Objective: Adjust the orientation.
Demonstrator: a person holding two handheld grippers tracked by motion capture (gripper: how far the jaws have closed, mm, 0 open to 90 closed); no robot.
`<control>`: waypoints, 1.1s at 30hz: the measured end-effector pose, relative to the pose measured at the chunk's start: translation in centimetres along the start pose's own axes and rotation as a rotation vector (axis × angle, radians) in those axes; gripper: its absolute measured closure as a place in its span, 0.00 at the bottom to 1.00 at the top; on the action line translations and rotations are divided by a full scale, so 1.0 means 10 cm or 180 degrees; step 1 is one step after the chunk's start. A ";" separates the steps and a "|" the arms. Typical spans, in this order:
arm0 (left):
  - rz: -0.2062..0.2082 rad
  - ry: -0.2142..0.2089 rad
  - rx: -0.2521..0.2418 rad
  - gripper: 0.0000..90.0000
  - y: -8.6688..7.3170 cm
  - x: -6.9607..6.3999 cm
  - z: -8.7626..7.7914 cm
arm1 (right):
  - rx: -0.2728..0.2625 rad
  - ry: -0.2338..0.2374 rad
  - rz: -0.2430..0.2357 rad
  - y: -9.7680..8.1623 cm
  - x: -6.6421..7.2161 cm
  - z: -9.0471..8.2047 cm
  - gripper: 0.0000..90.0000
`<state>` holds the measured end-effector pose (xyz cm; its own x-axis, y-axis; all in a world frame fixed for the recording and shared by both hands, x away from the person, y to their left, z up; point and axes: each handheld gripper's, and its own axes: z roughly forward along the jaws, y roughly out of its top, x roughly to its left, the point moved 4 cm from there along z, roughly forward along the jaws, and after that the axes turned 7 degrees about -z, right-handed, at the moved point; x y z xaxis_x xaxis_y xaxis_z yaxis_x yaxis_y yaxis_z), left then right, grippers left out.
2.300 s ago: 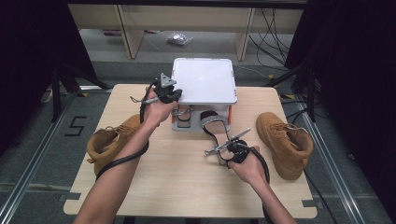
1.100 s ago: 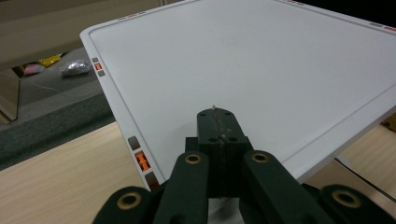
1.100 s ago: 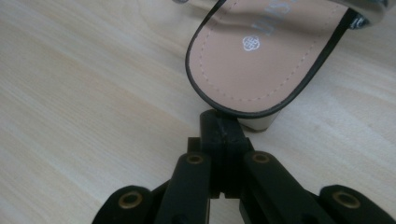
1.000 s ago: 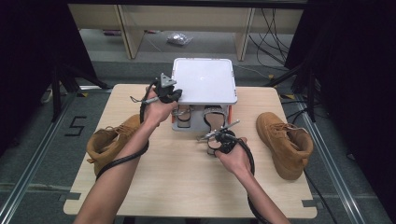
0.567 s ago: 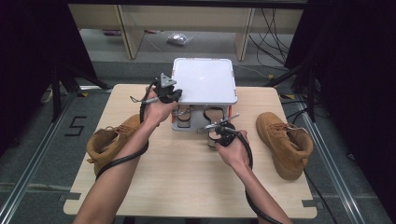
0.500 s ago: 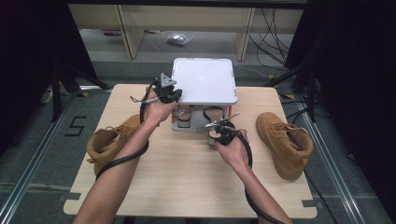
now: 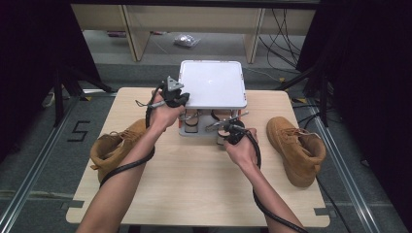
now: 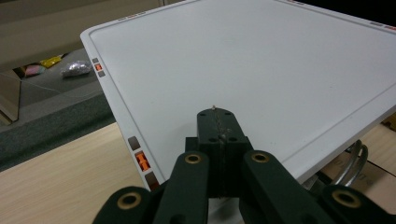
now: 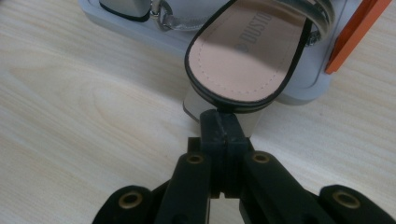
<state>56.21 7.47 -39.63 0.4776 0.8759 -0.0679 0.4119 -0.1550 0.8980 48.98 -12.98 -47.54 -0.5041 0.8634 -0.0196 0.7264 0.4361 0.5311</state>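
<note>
The left gripper (image 7: 171, 95) rests at the left front corner of the white lid (image 7: 212, 90), which is raised over a grey box base (image 7: 197, 130) at the far middle of the wooden table (image 7: 194, 184). In the left gripper view its jaws are pressed together with nothing between them, the tips (image 8: 218, 122) lying over the lid's flat top near an edge marked with orange tabs (image 8: 141, 160).

The right gripper (image 7: 232, 132) sits just in front of the box, at its right side. In the right gripper view its jaws are likewise closed and empty; their tips (image 9: 223, 124) meet the heel end of a sandal (image 9: 247, 51) — whether they press on it or merely touch cannot be told. The sandal has a tan insole, black edging and a silver block heel; it lies inside the box with its heel overhanging the front rim.

Two tan boots stand on the table, well apart — the left boot (image 7: 112, 149) beside the person's left forearm, the right boot (image 7: 296, 148) at the right edge.
</note>
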 end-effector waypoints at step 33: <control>0.0013 -0.0003 0.0006 1.00 0.00 0.00 0.00 | -0.0179 -0.0249 0.0099 0.14 -0.12 0.15 1.00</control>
<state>56.22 7.45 -39.61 0.4802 0.8748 -0.0646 0.4113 -0.1595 0.8974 51.36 -13.03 -48.04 -0.4420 0.8945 -0.0671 0.7128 0.3957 0.5790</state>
